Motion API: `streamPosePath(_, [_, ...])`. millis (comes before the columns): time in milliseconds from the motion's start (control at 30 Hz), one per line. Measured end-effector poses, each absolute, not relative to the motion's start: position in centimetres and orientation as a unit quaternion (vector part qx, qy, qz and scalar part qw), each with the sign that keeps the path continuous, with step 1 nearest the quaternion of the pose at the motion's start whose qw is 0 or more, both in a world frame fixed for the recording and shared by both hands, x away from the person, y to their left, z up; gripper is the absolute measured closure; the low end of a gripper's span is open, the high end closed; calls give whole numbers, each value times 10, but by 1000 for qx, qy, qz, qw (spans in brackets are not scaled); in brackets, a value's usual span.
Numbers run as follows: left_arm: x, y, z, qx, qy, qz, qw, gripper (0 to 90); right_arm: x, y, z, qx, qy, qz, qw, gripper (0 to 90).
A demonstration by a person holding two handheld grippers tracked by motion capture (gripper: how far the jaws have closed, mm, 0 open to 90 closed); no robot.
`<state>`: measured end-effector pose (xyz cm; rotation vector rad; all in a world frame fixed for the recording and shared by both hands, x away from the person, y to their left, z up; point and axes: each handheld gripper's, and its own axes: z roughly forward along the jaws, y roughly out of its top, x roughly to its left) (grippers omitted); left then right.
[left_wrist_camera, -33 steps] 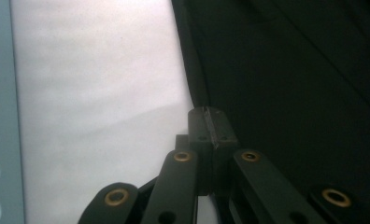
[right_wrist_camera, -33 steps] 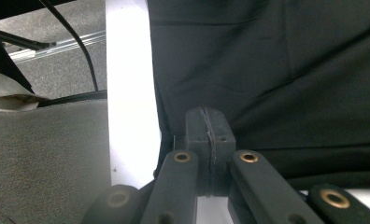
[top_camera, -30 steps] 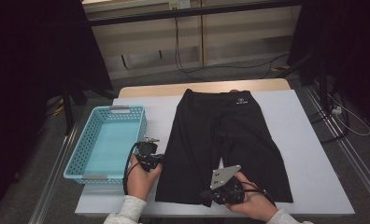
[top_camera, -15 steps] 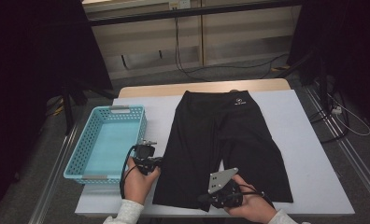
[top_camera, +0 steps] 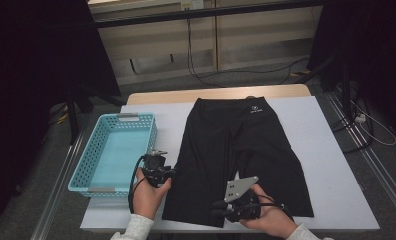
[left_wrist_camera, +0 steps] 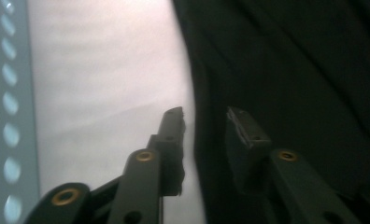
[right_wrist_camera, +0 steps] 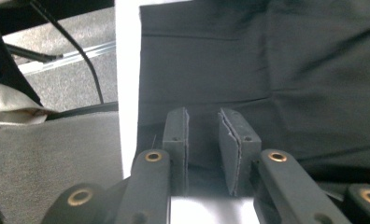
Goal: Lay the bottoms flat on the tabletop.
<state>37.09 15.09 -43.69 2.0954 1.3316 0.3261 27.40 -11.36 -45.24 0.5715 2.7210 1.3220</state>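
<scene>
Black shorts (top_camera: 236,150) lie flat on the white table (top_camera: 326,165), waistband far, leg hems toward the near edge. My left gripper (top_camera: 157,159) stands open at the outer edge of the left leg. In the left gripper view one jaw is over bare table (left_wrist_camera: 103,70) and the other over the black fabric (left_wrist_camera: 290,70). My right gripper (top_camera: 215,207), with a grey plate on top, points left along the hem of that leg. Its jaws are slightly apart over the fabric (right_wrist_camera: 267,56), open, with a strip of table (right_wrist_camera: 127,70) beside the hem.
A light blue perforated basket (top_camera: 103,192) sits on the table left of the shorts, close to my left gripper; its wall (left_wrist_camera: 8,116) shows in the left gripper view. The table's near edge and grey floor (right_wrist_camera: 71,79) lie just beside the right gripper.
Both hands have drifted a little toward the near edge. The right gripper has slid slightly left along the hem. The shorts have not moved.
</scene>
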Motion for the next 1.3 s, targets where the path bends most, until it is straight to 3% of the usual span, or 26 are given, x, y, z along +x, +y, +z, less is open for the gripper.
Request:
streamPosePath(33, [373, 149, -437, 796, 497, 123, 323, 601, 276, -117, -451, 196, 879, 432, 42, 638])
streamPosePath(67, [374, 148, -437, 800, 490, 126, 322, 521, 279, -121, -450, 206, 876, 433, 50, 638])
streamPosePath(300, [389, 144, -438, 803, 482, 127, 328, 408, 300, -162, -442, 278, 846, 444, 105, 534])
streamPosePath(400, [398, 140, -440, 801, 480, 125, 337, 413, 306, -181, -440, 314, 829, 445, 125, 463])
streamPosePath(667, [430, 132, -444, 793, 479, 150, 344, 537, 311, -219, -437, 378, 800, 433, 173, 350])
streamPosePath(933, [444, 130, -454, 790, 489, 159, 333, 624, 311, -243, -438, 407, 789, 413, 201, 337])
streamPosePath(1167, [445, 132, -453, 788, 497, 145, 334, 883, 308, -264, -436, 434, 777, 399, 223, 336])
streamPosePath(1300, [446, 133, -452, 788, 499, 140, 333, 900, 304, -278, -437, 449, 771, 389, 232, 337])
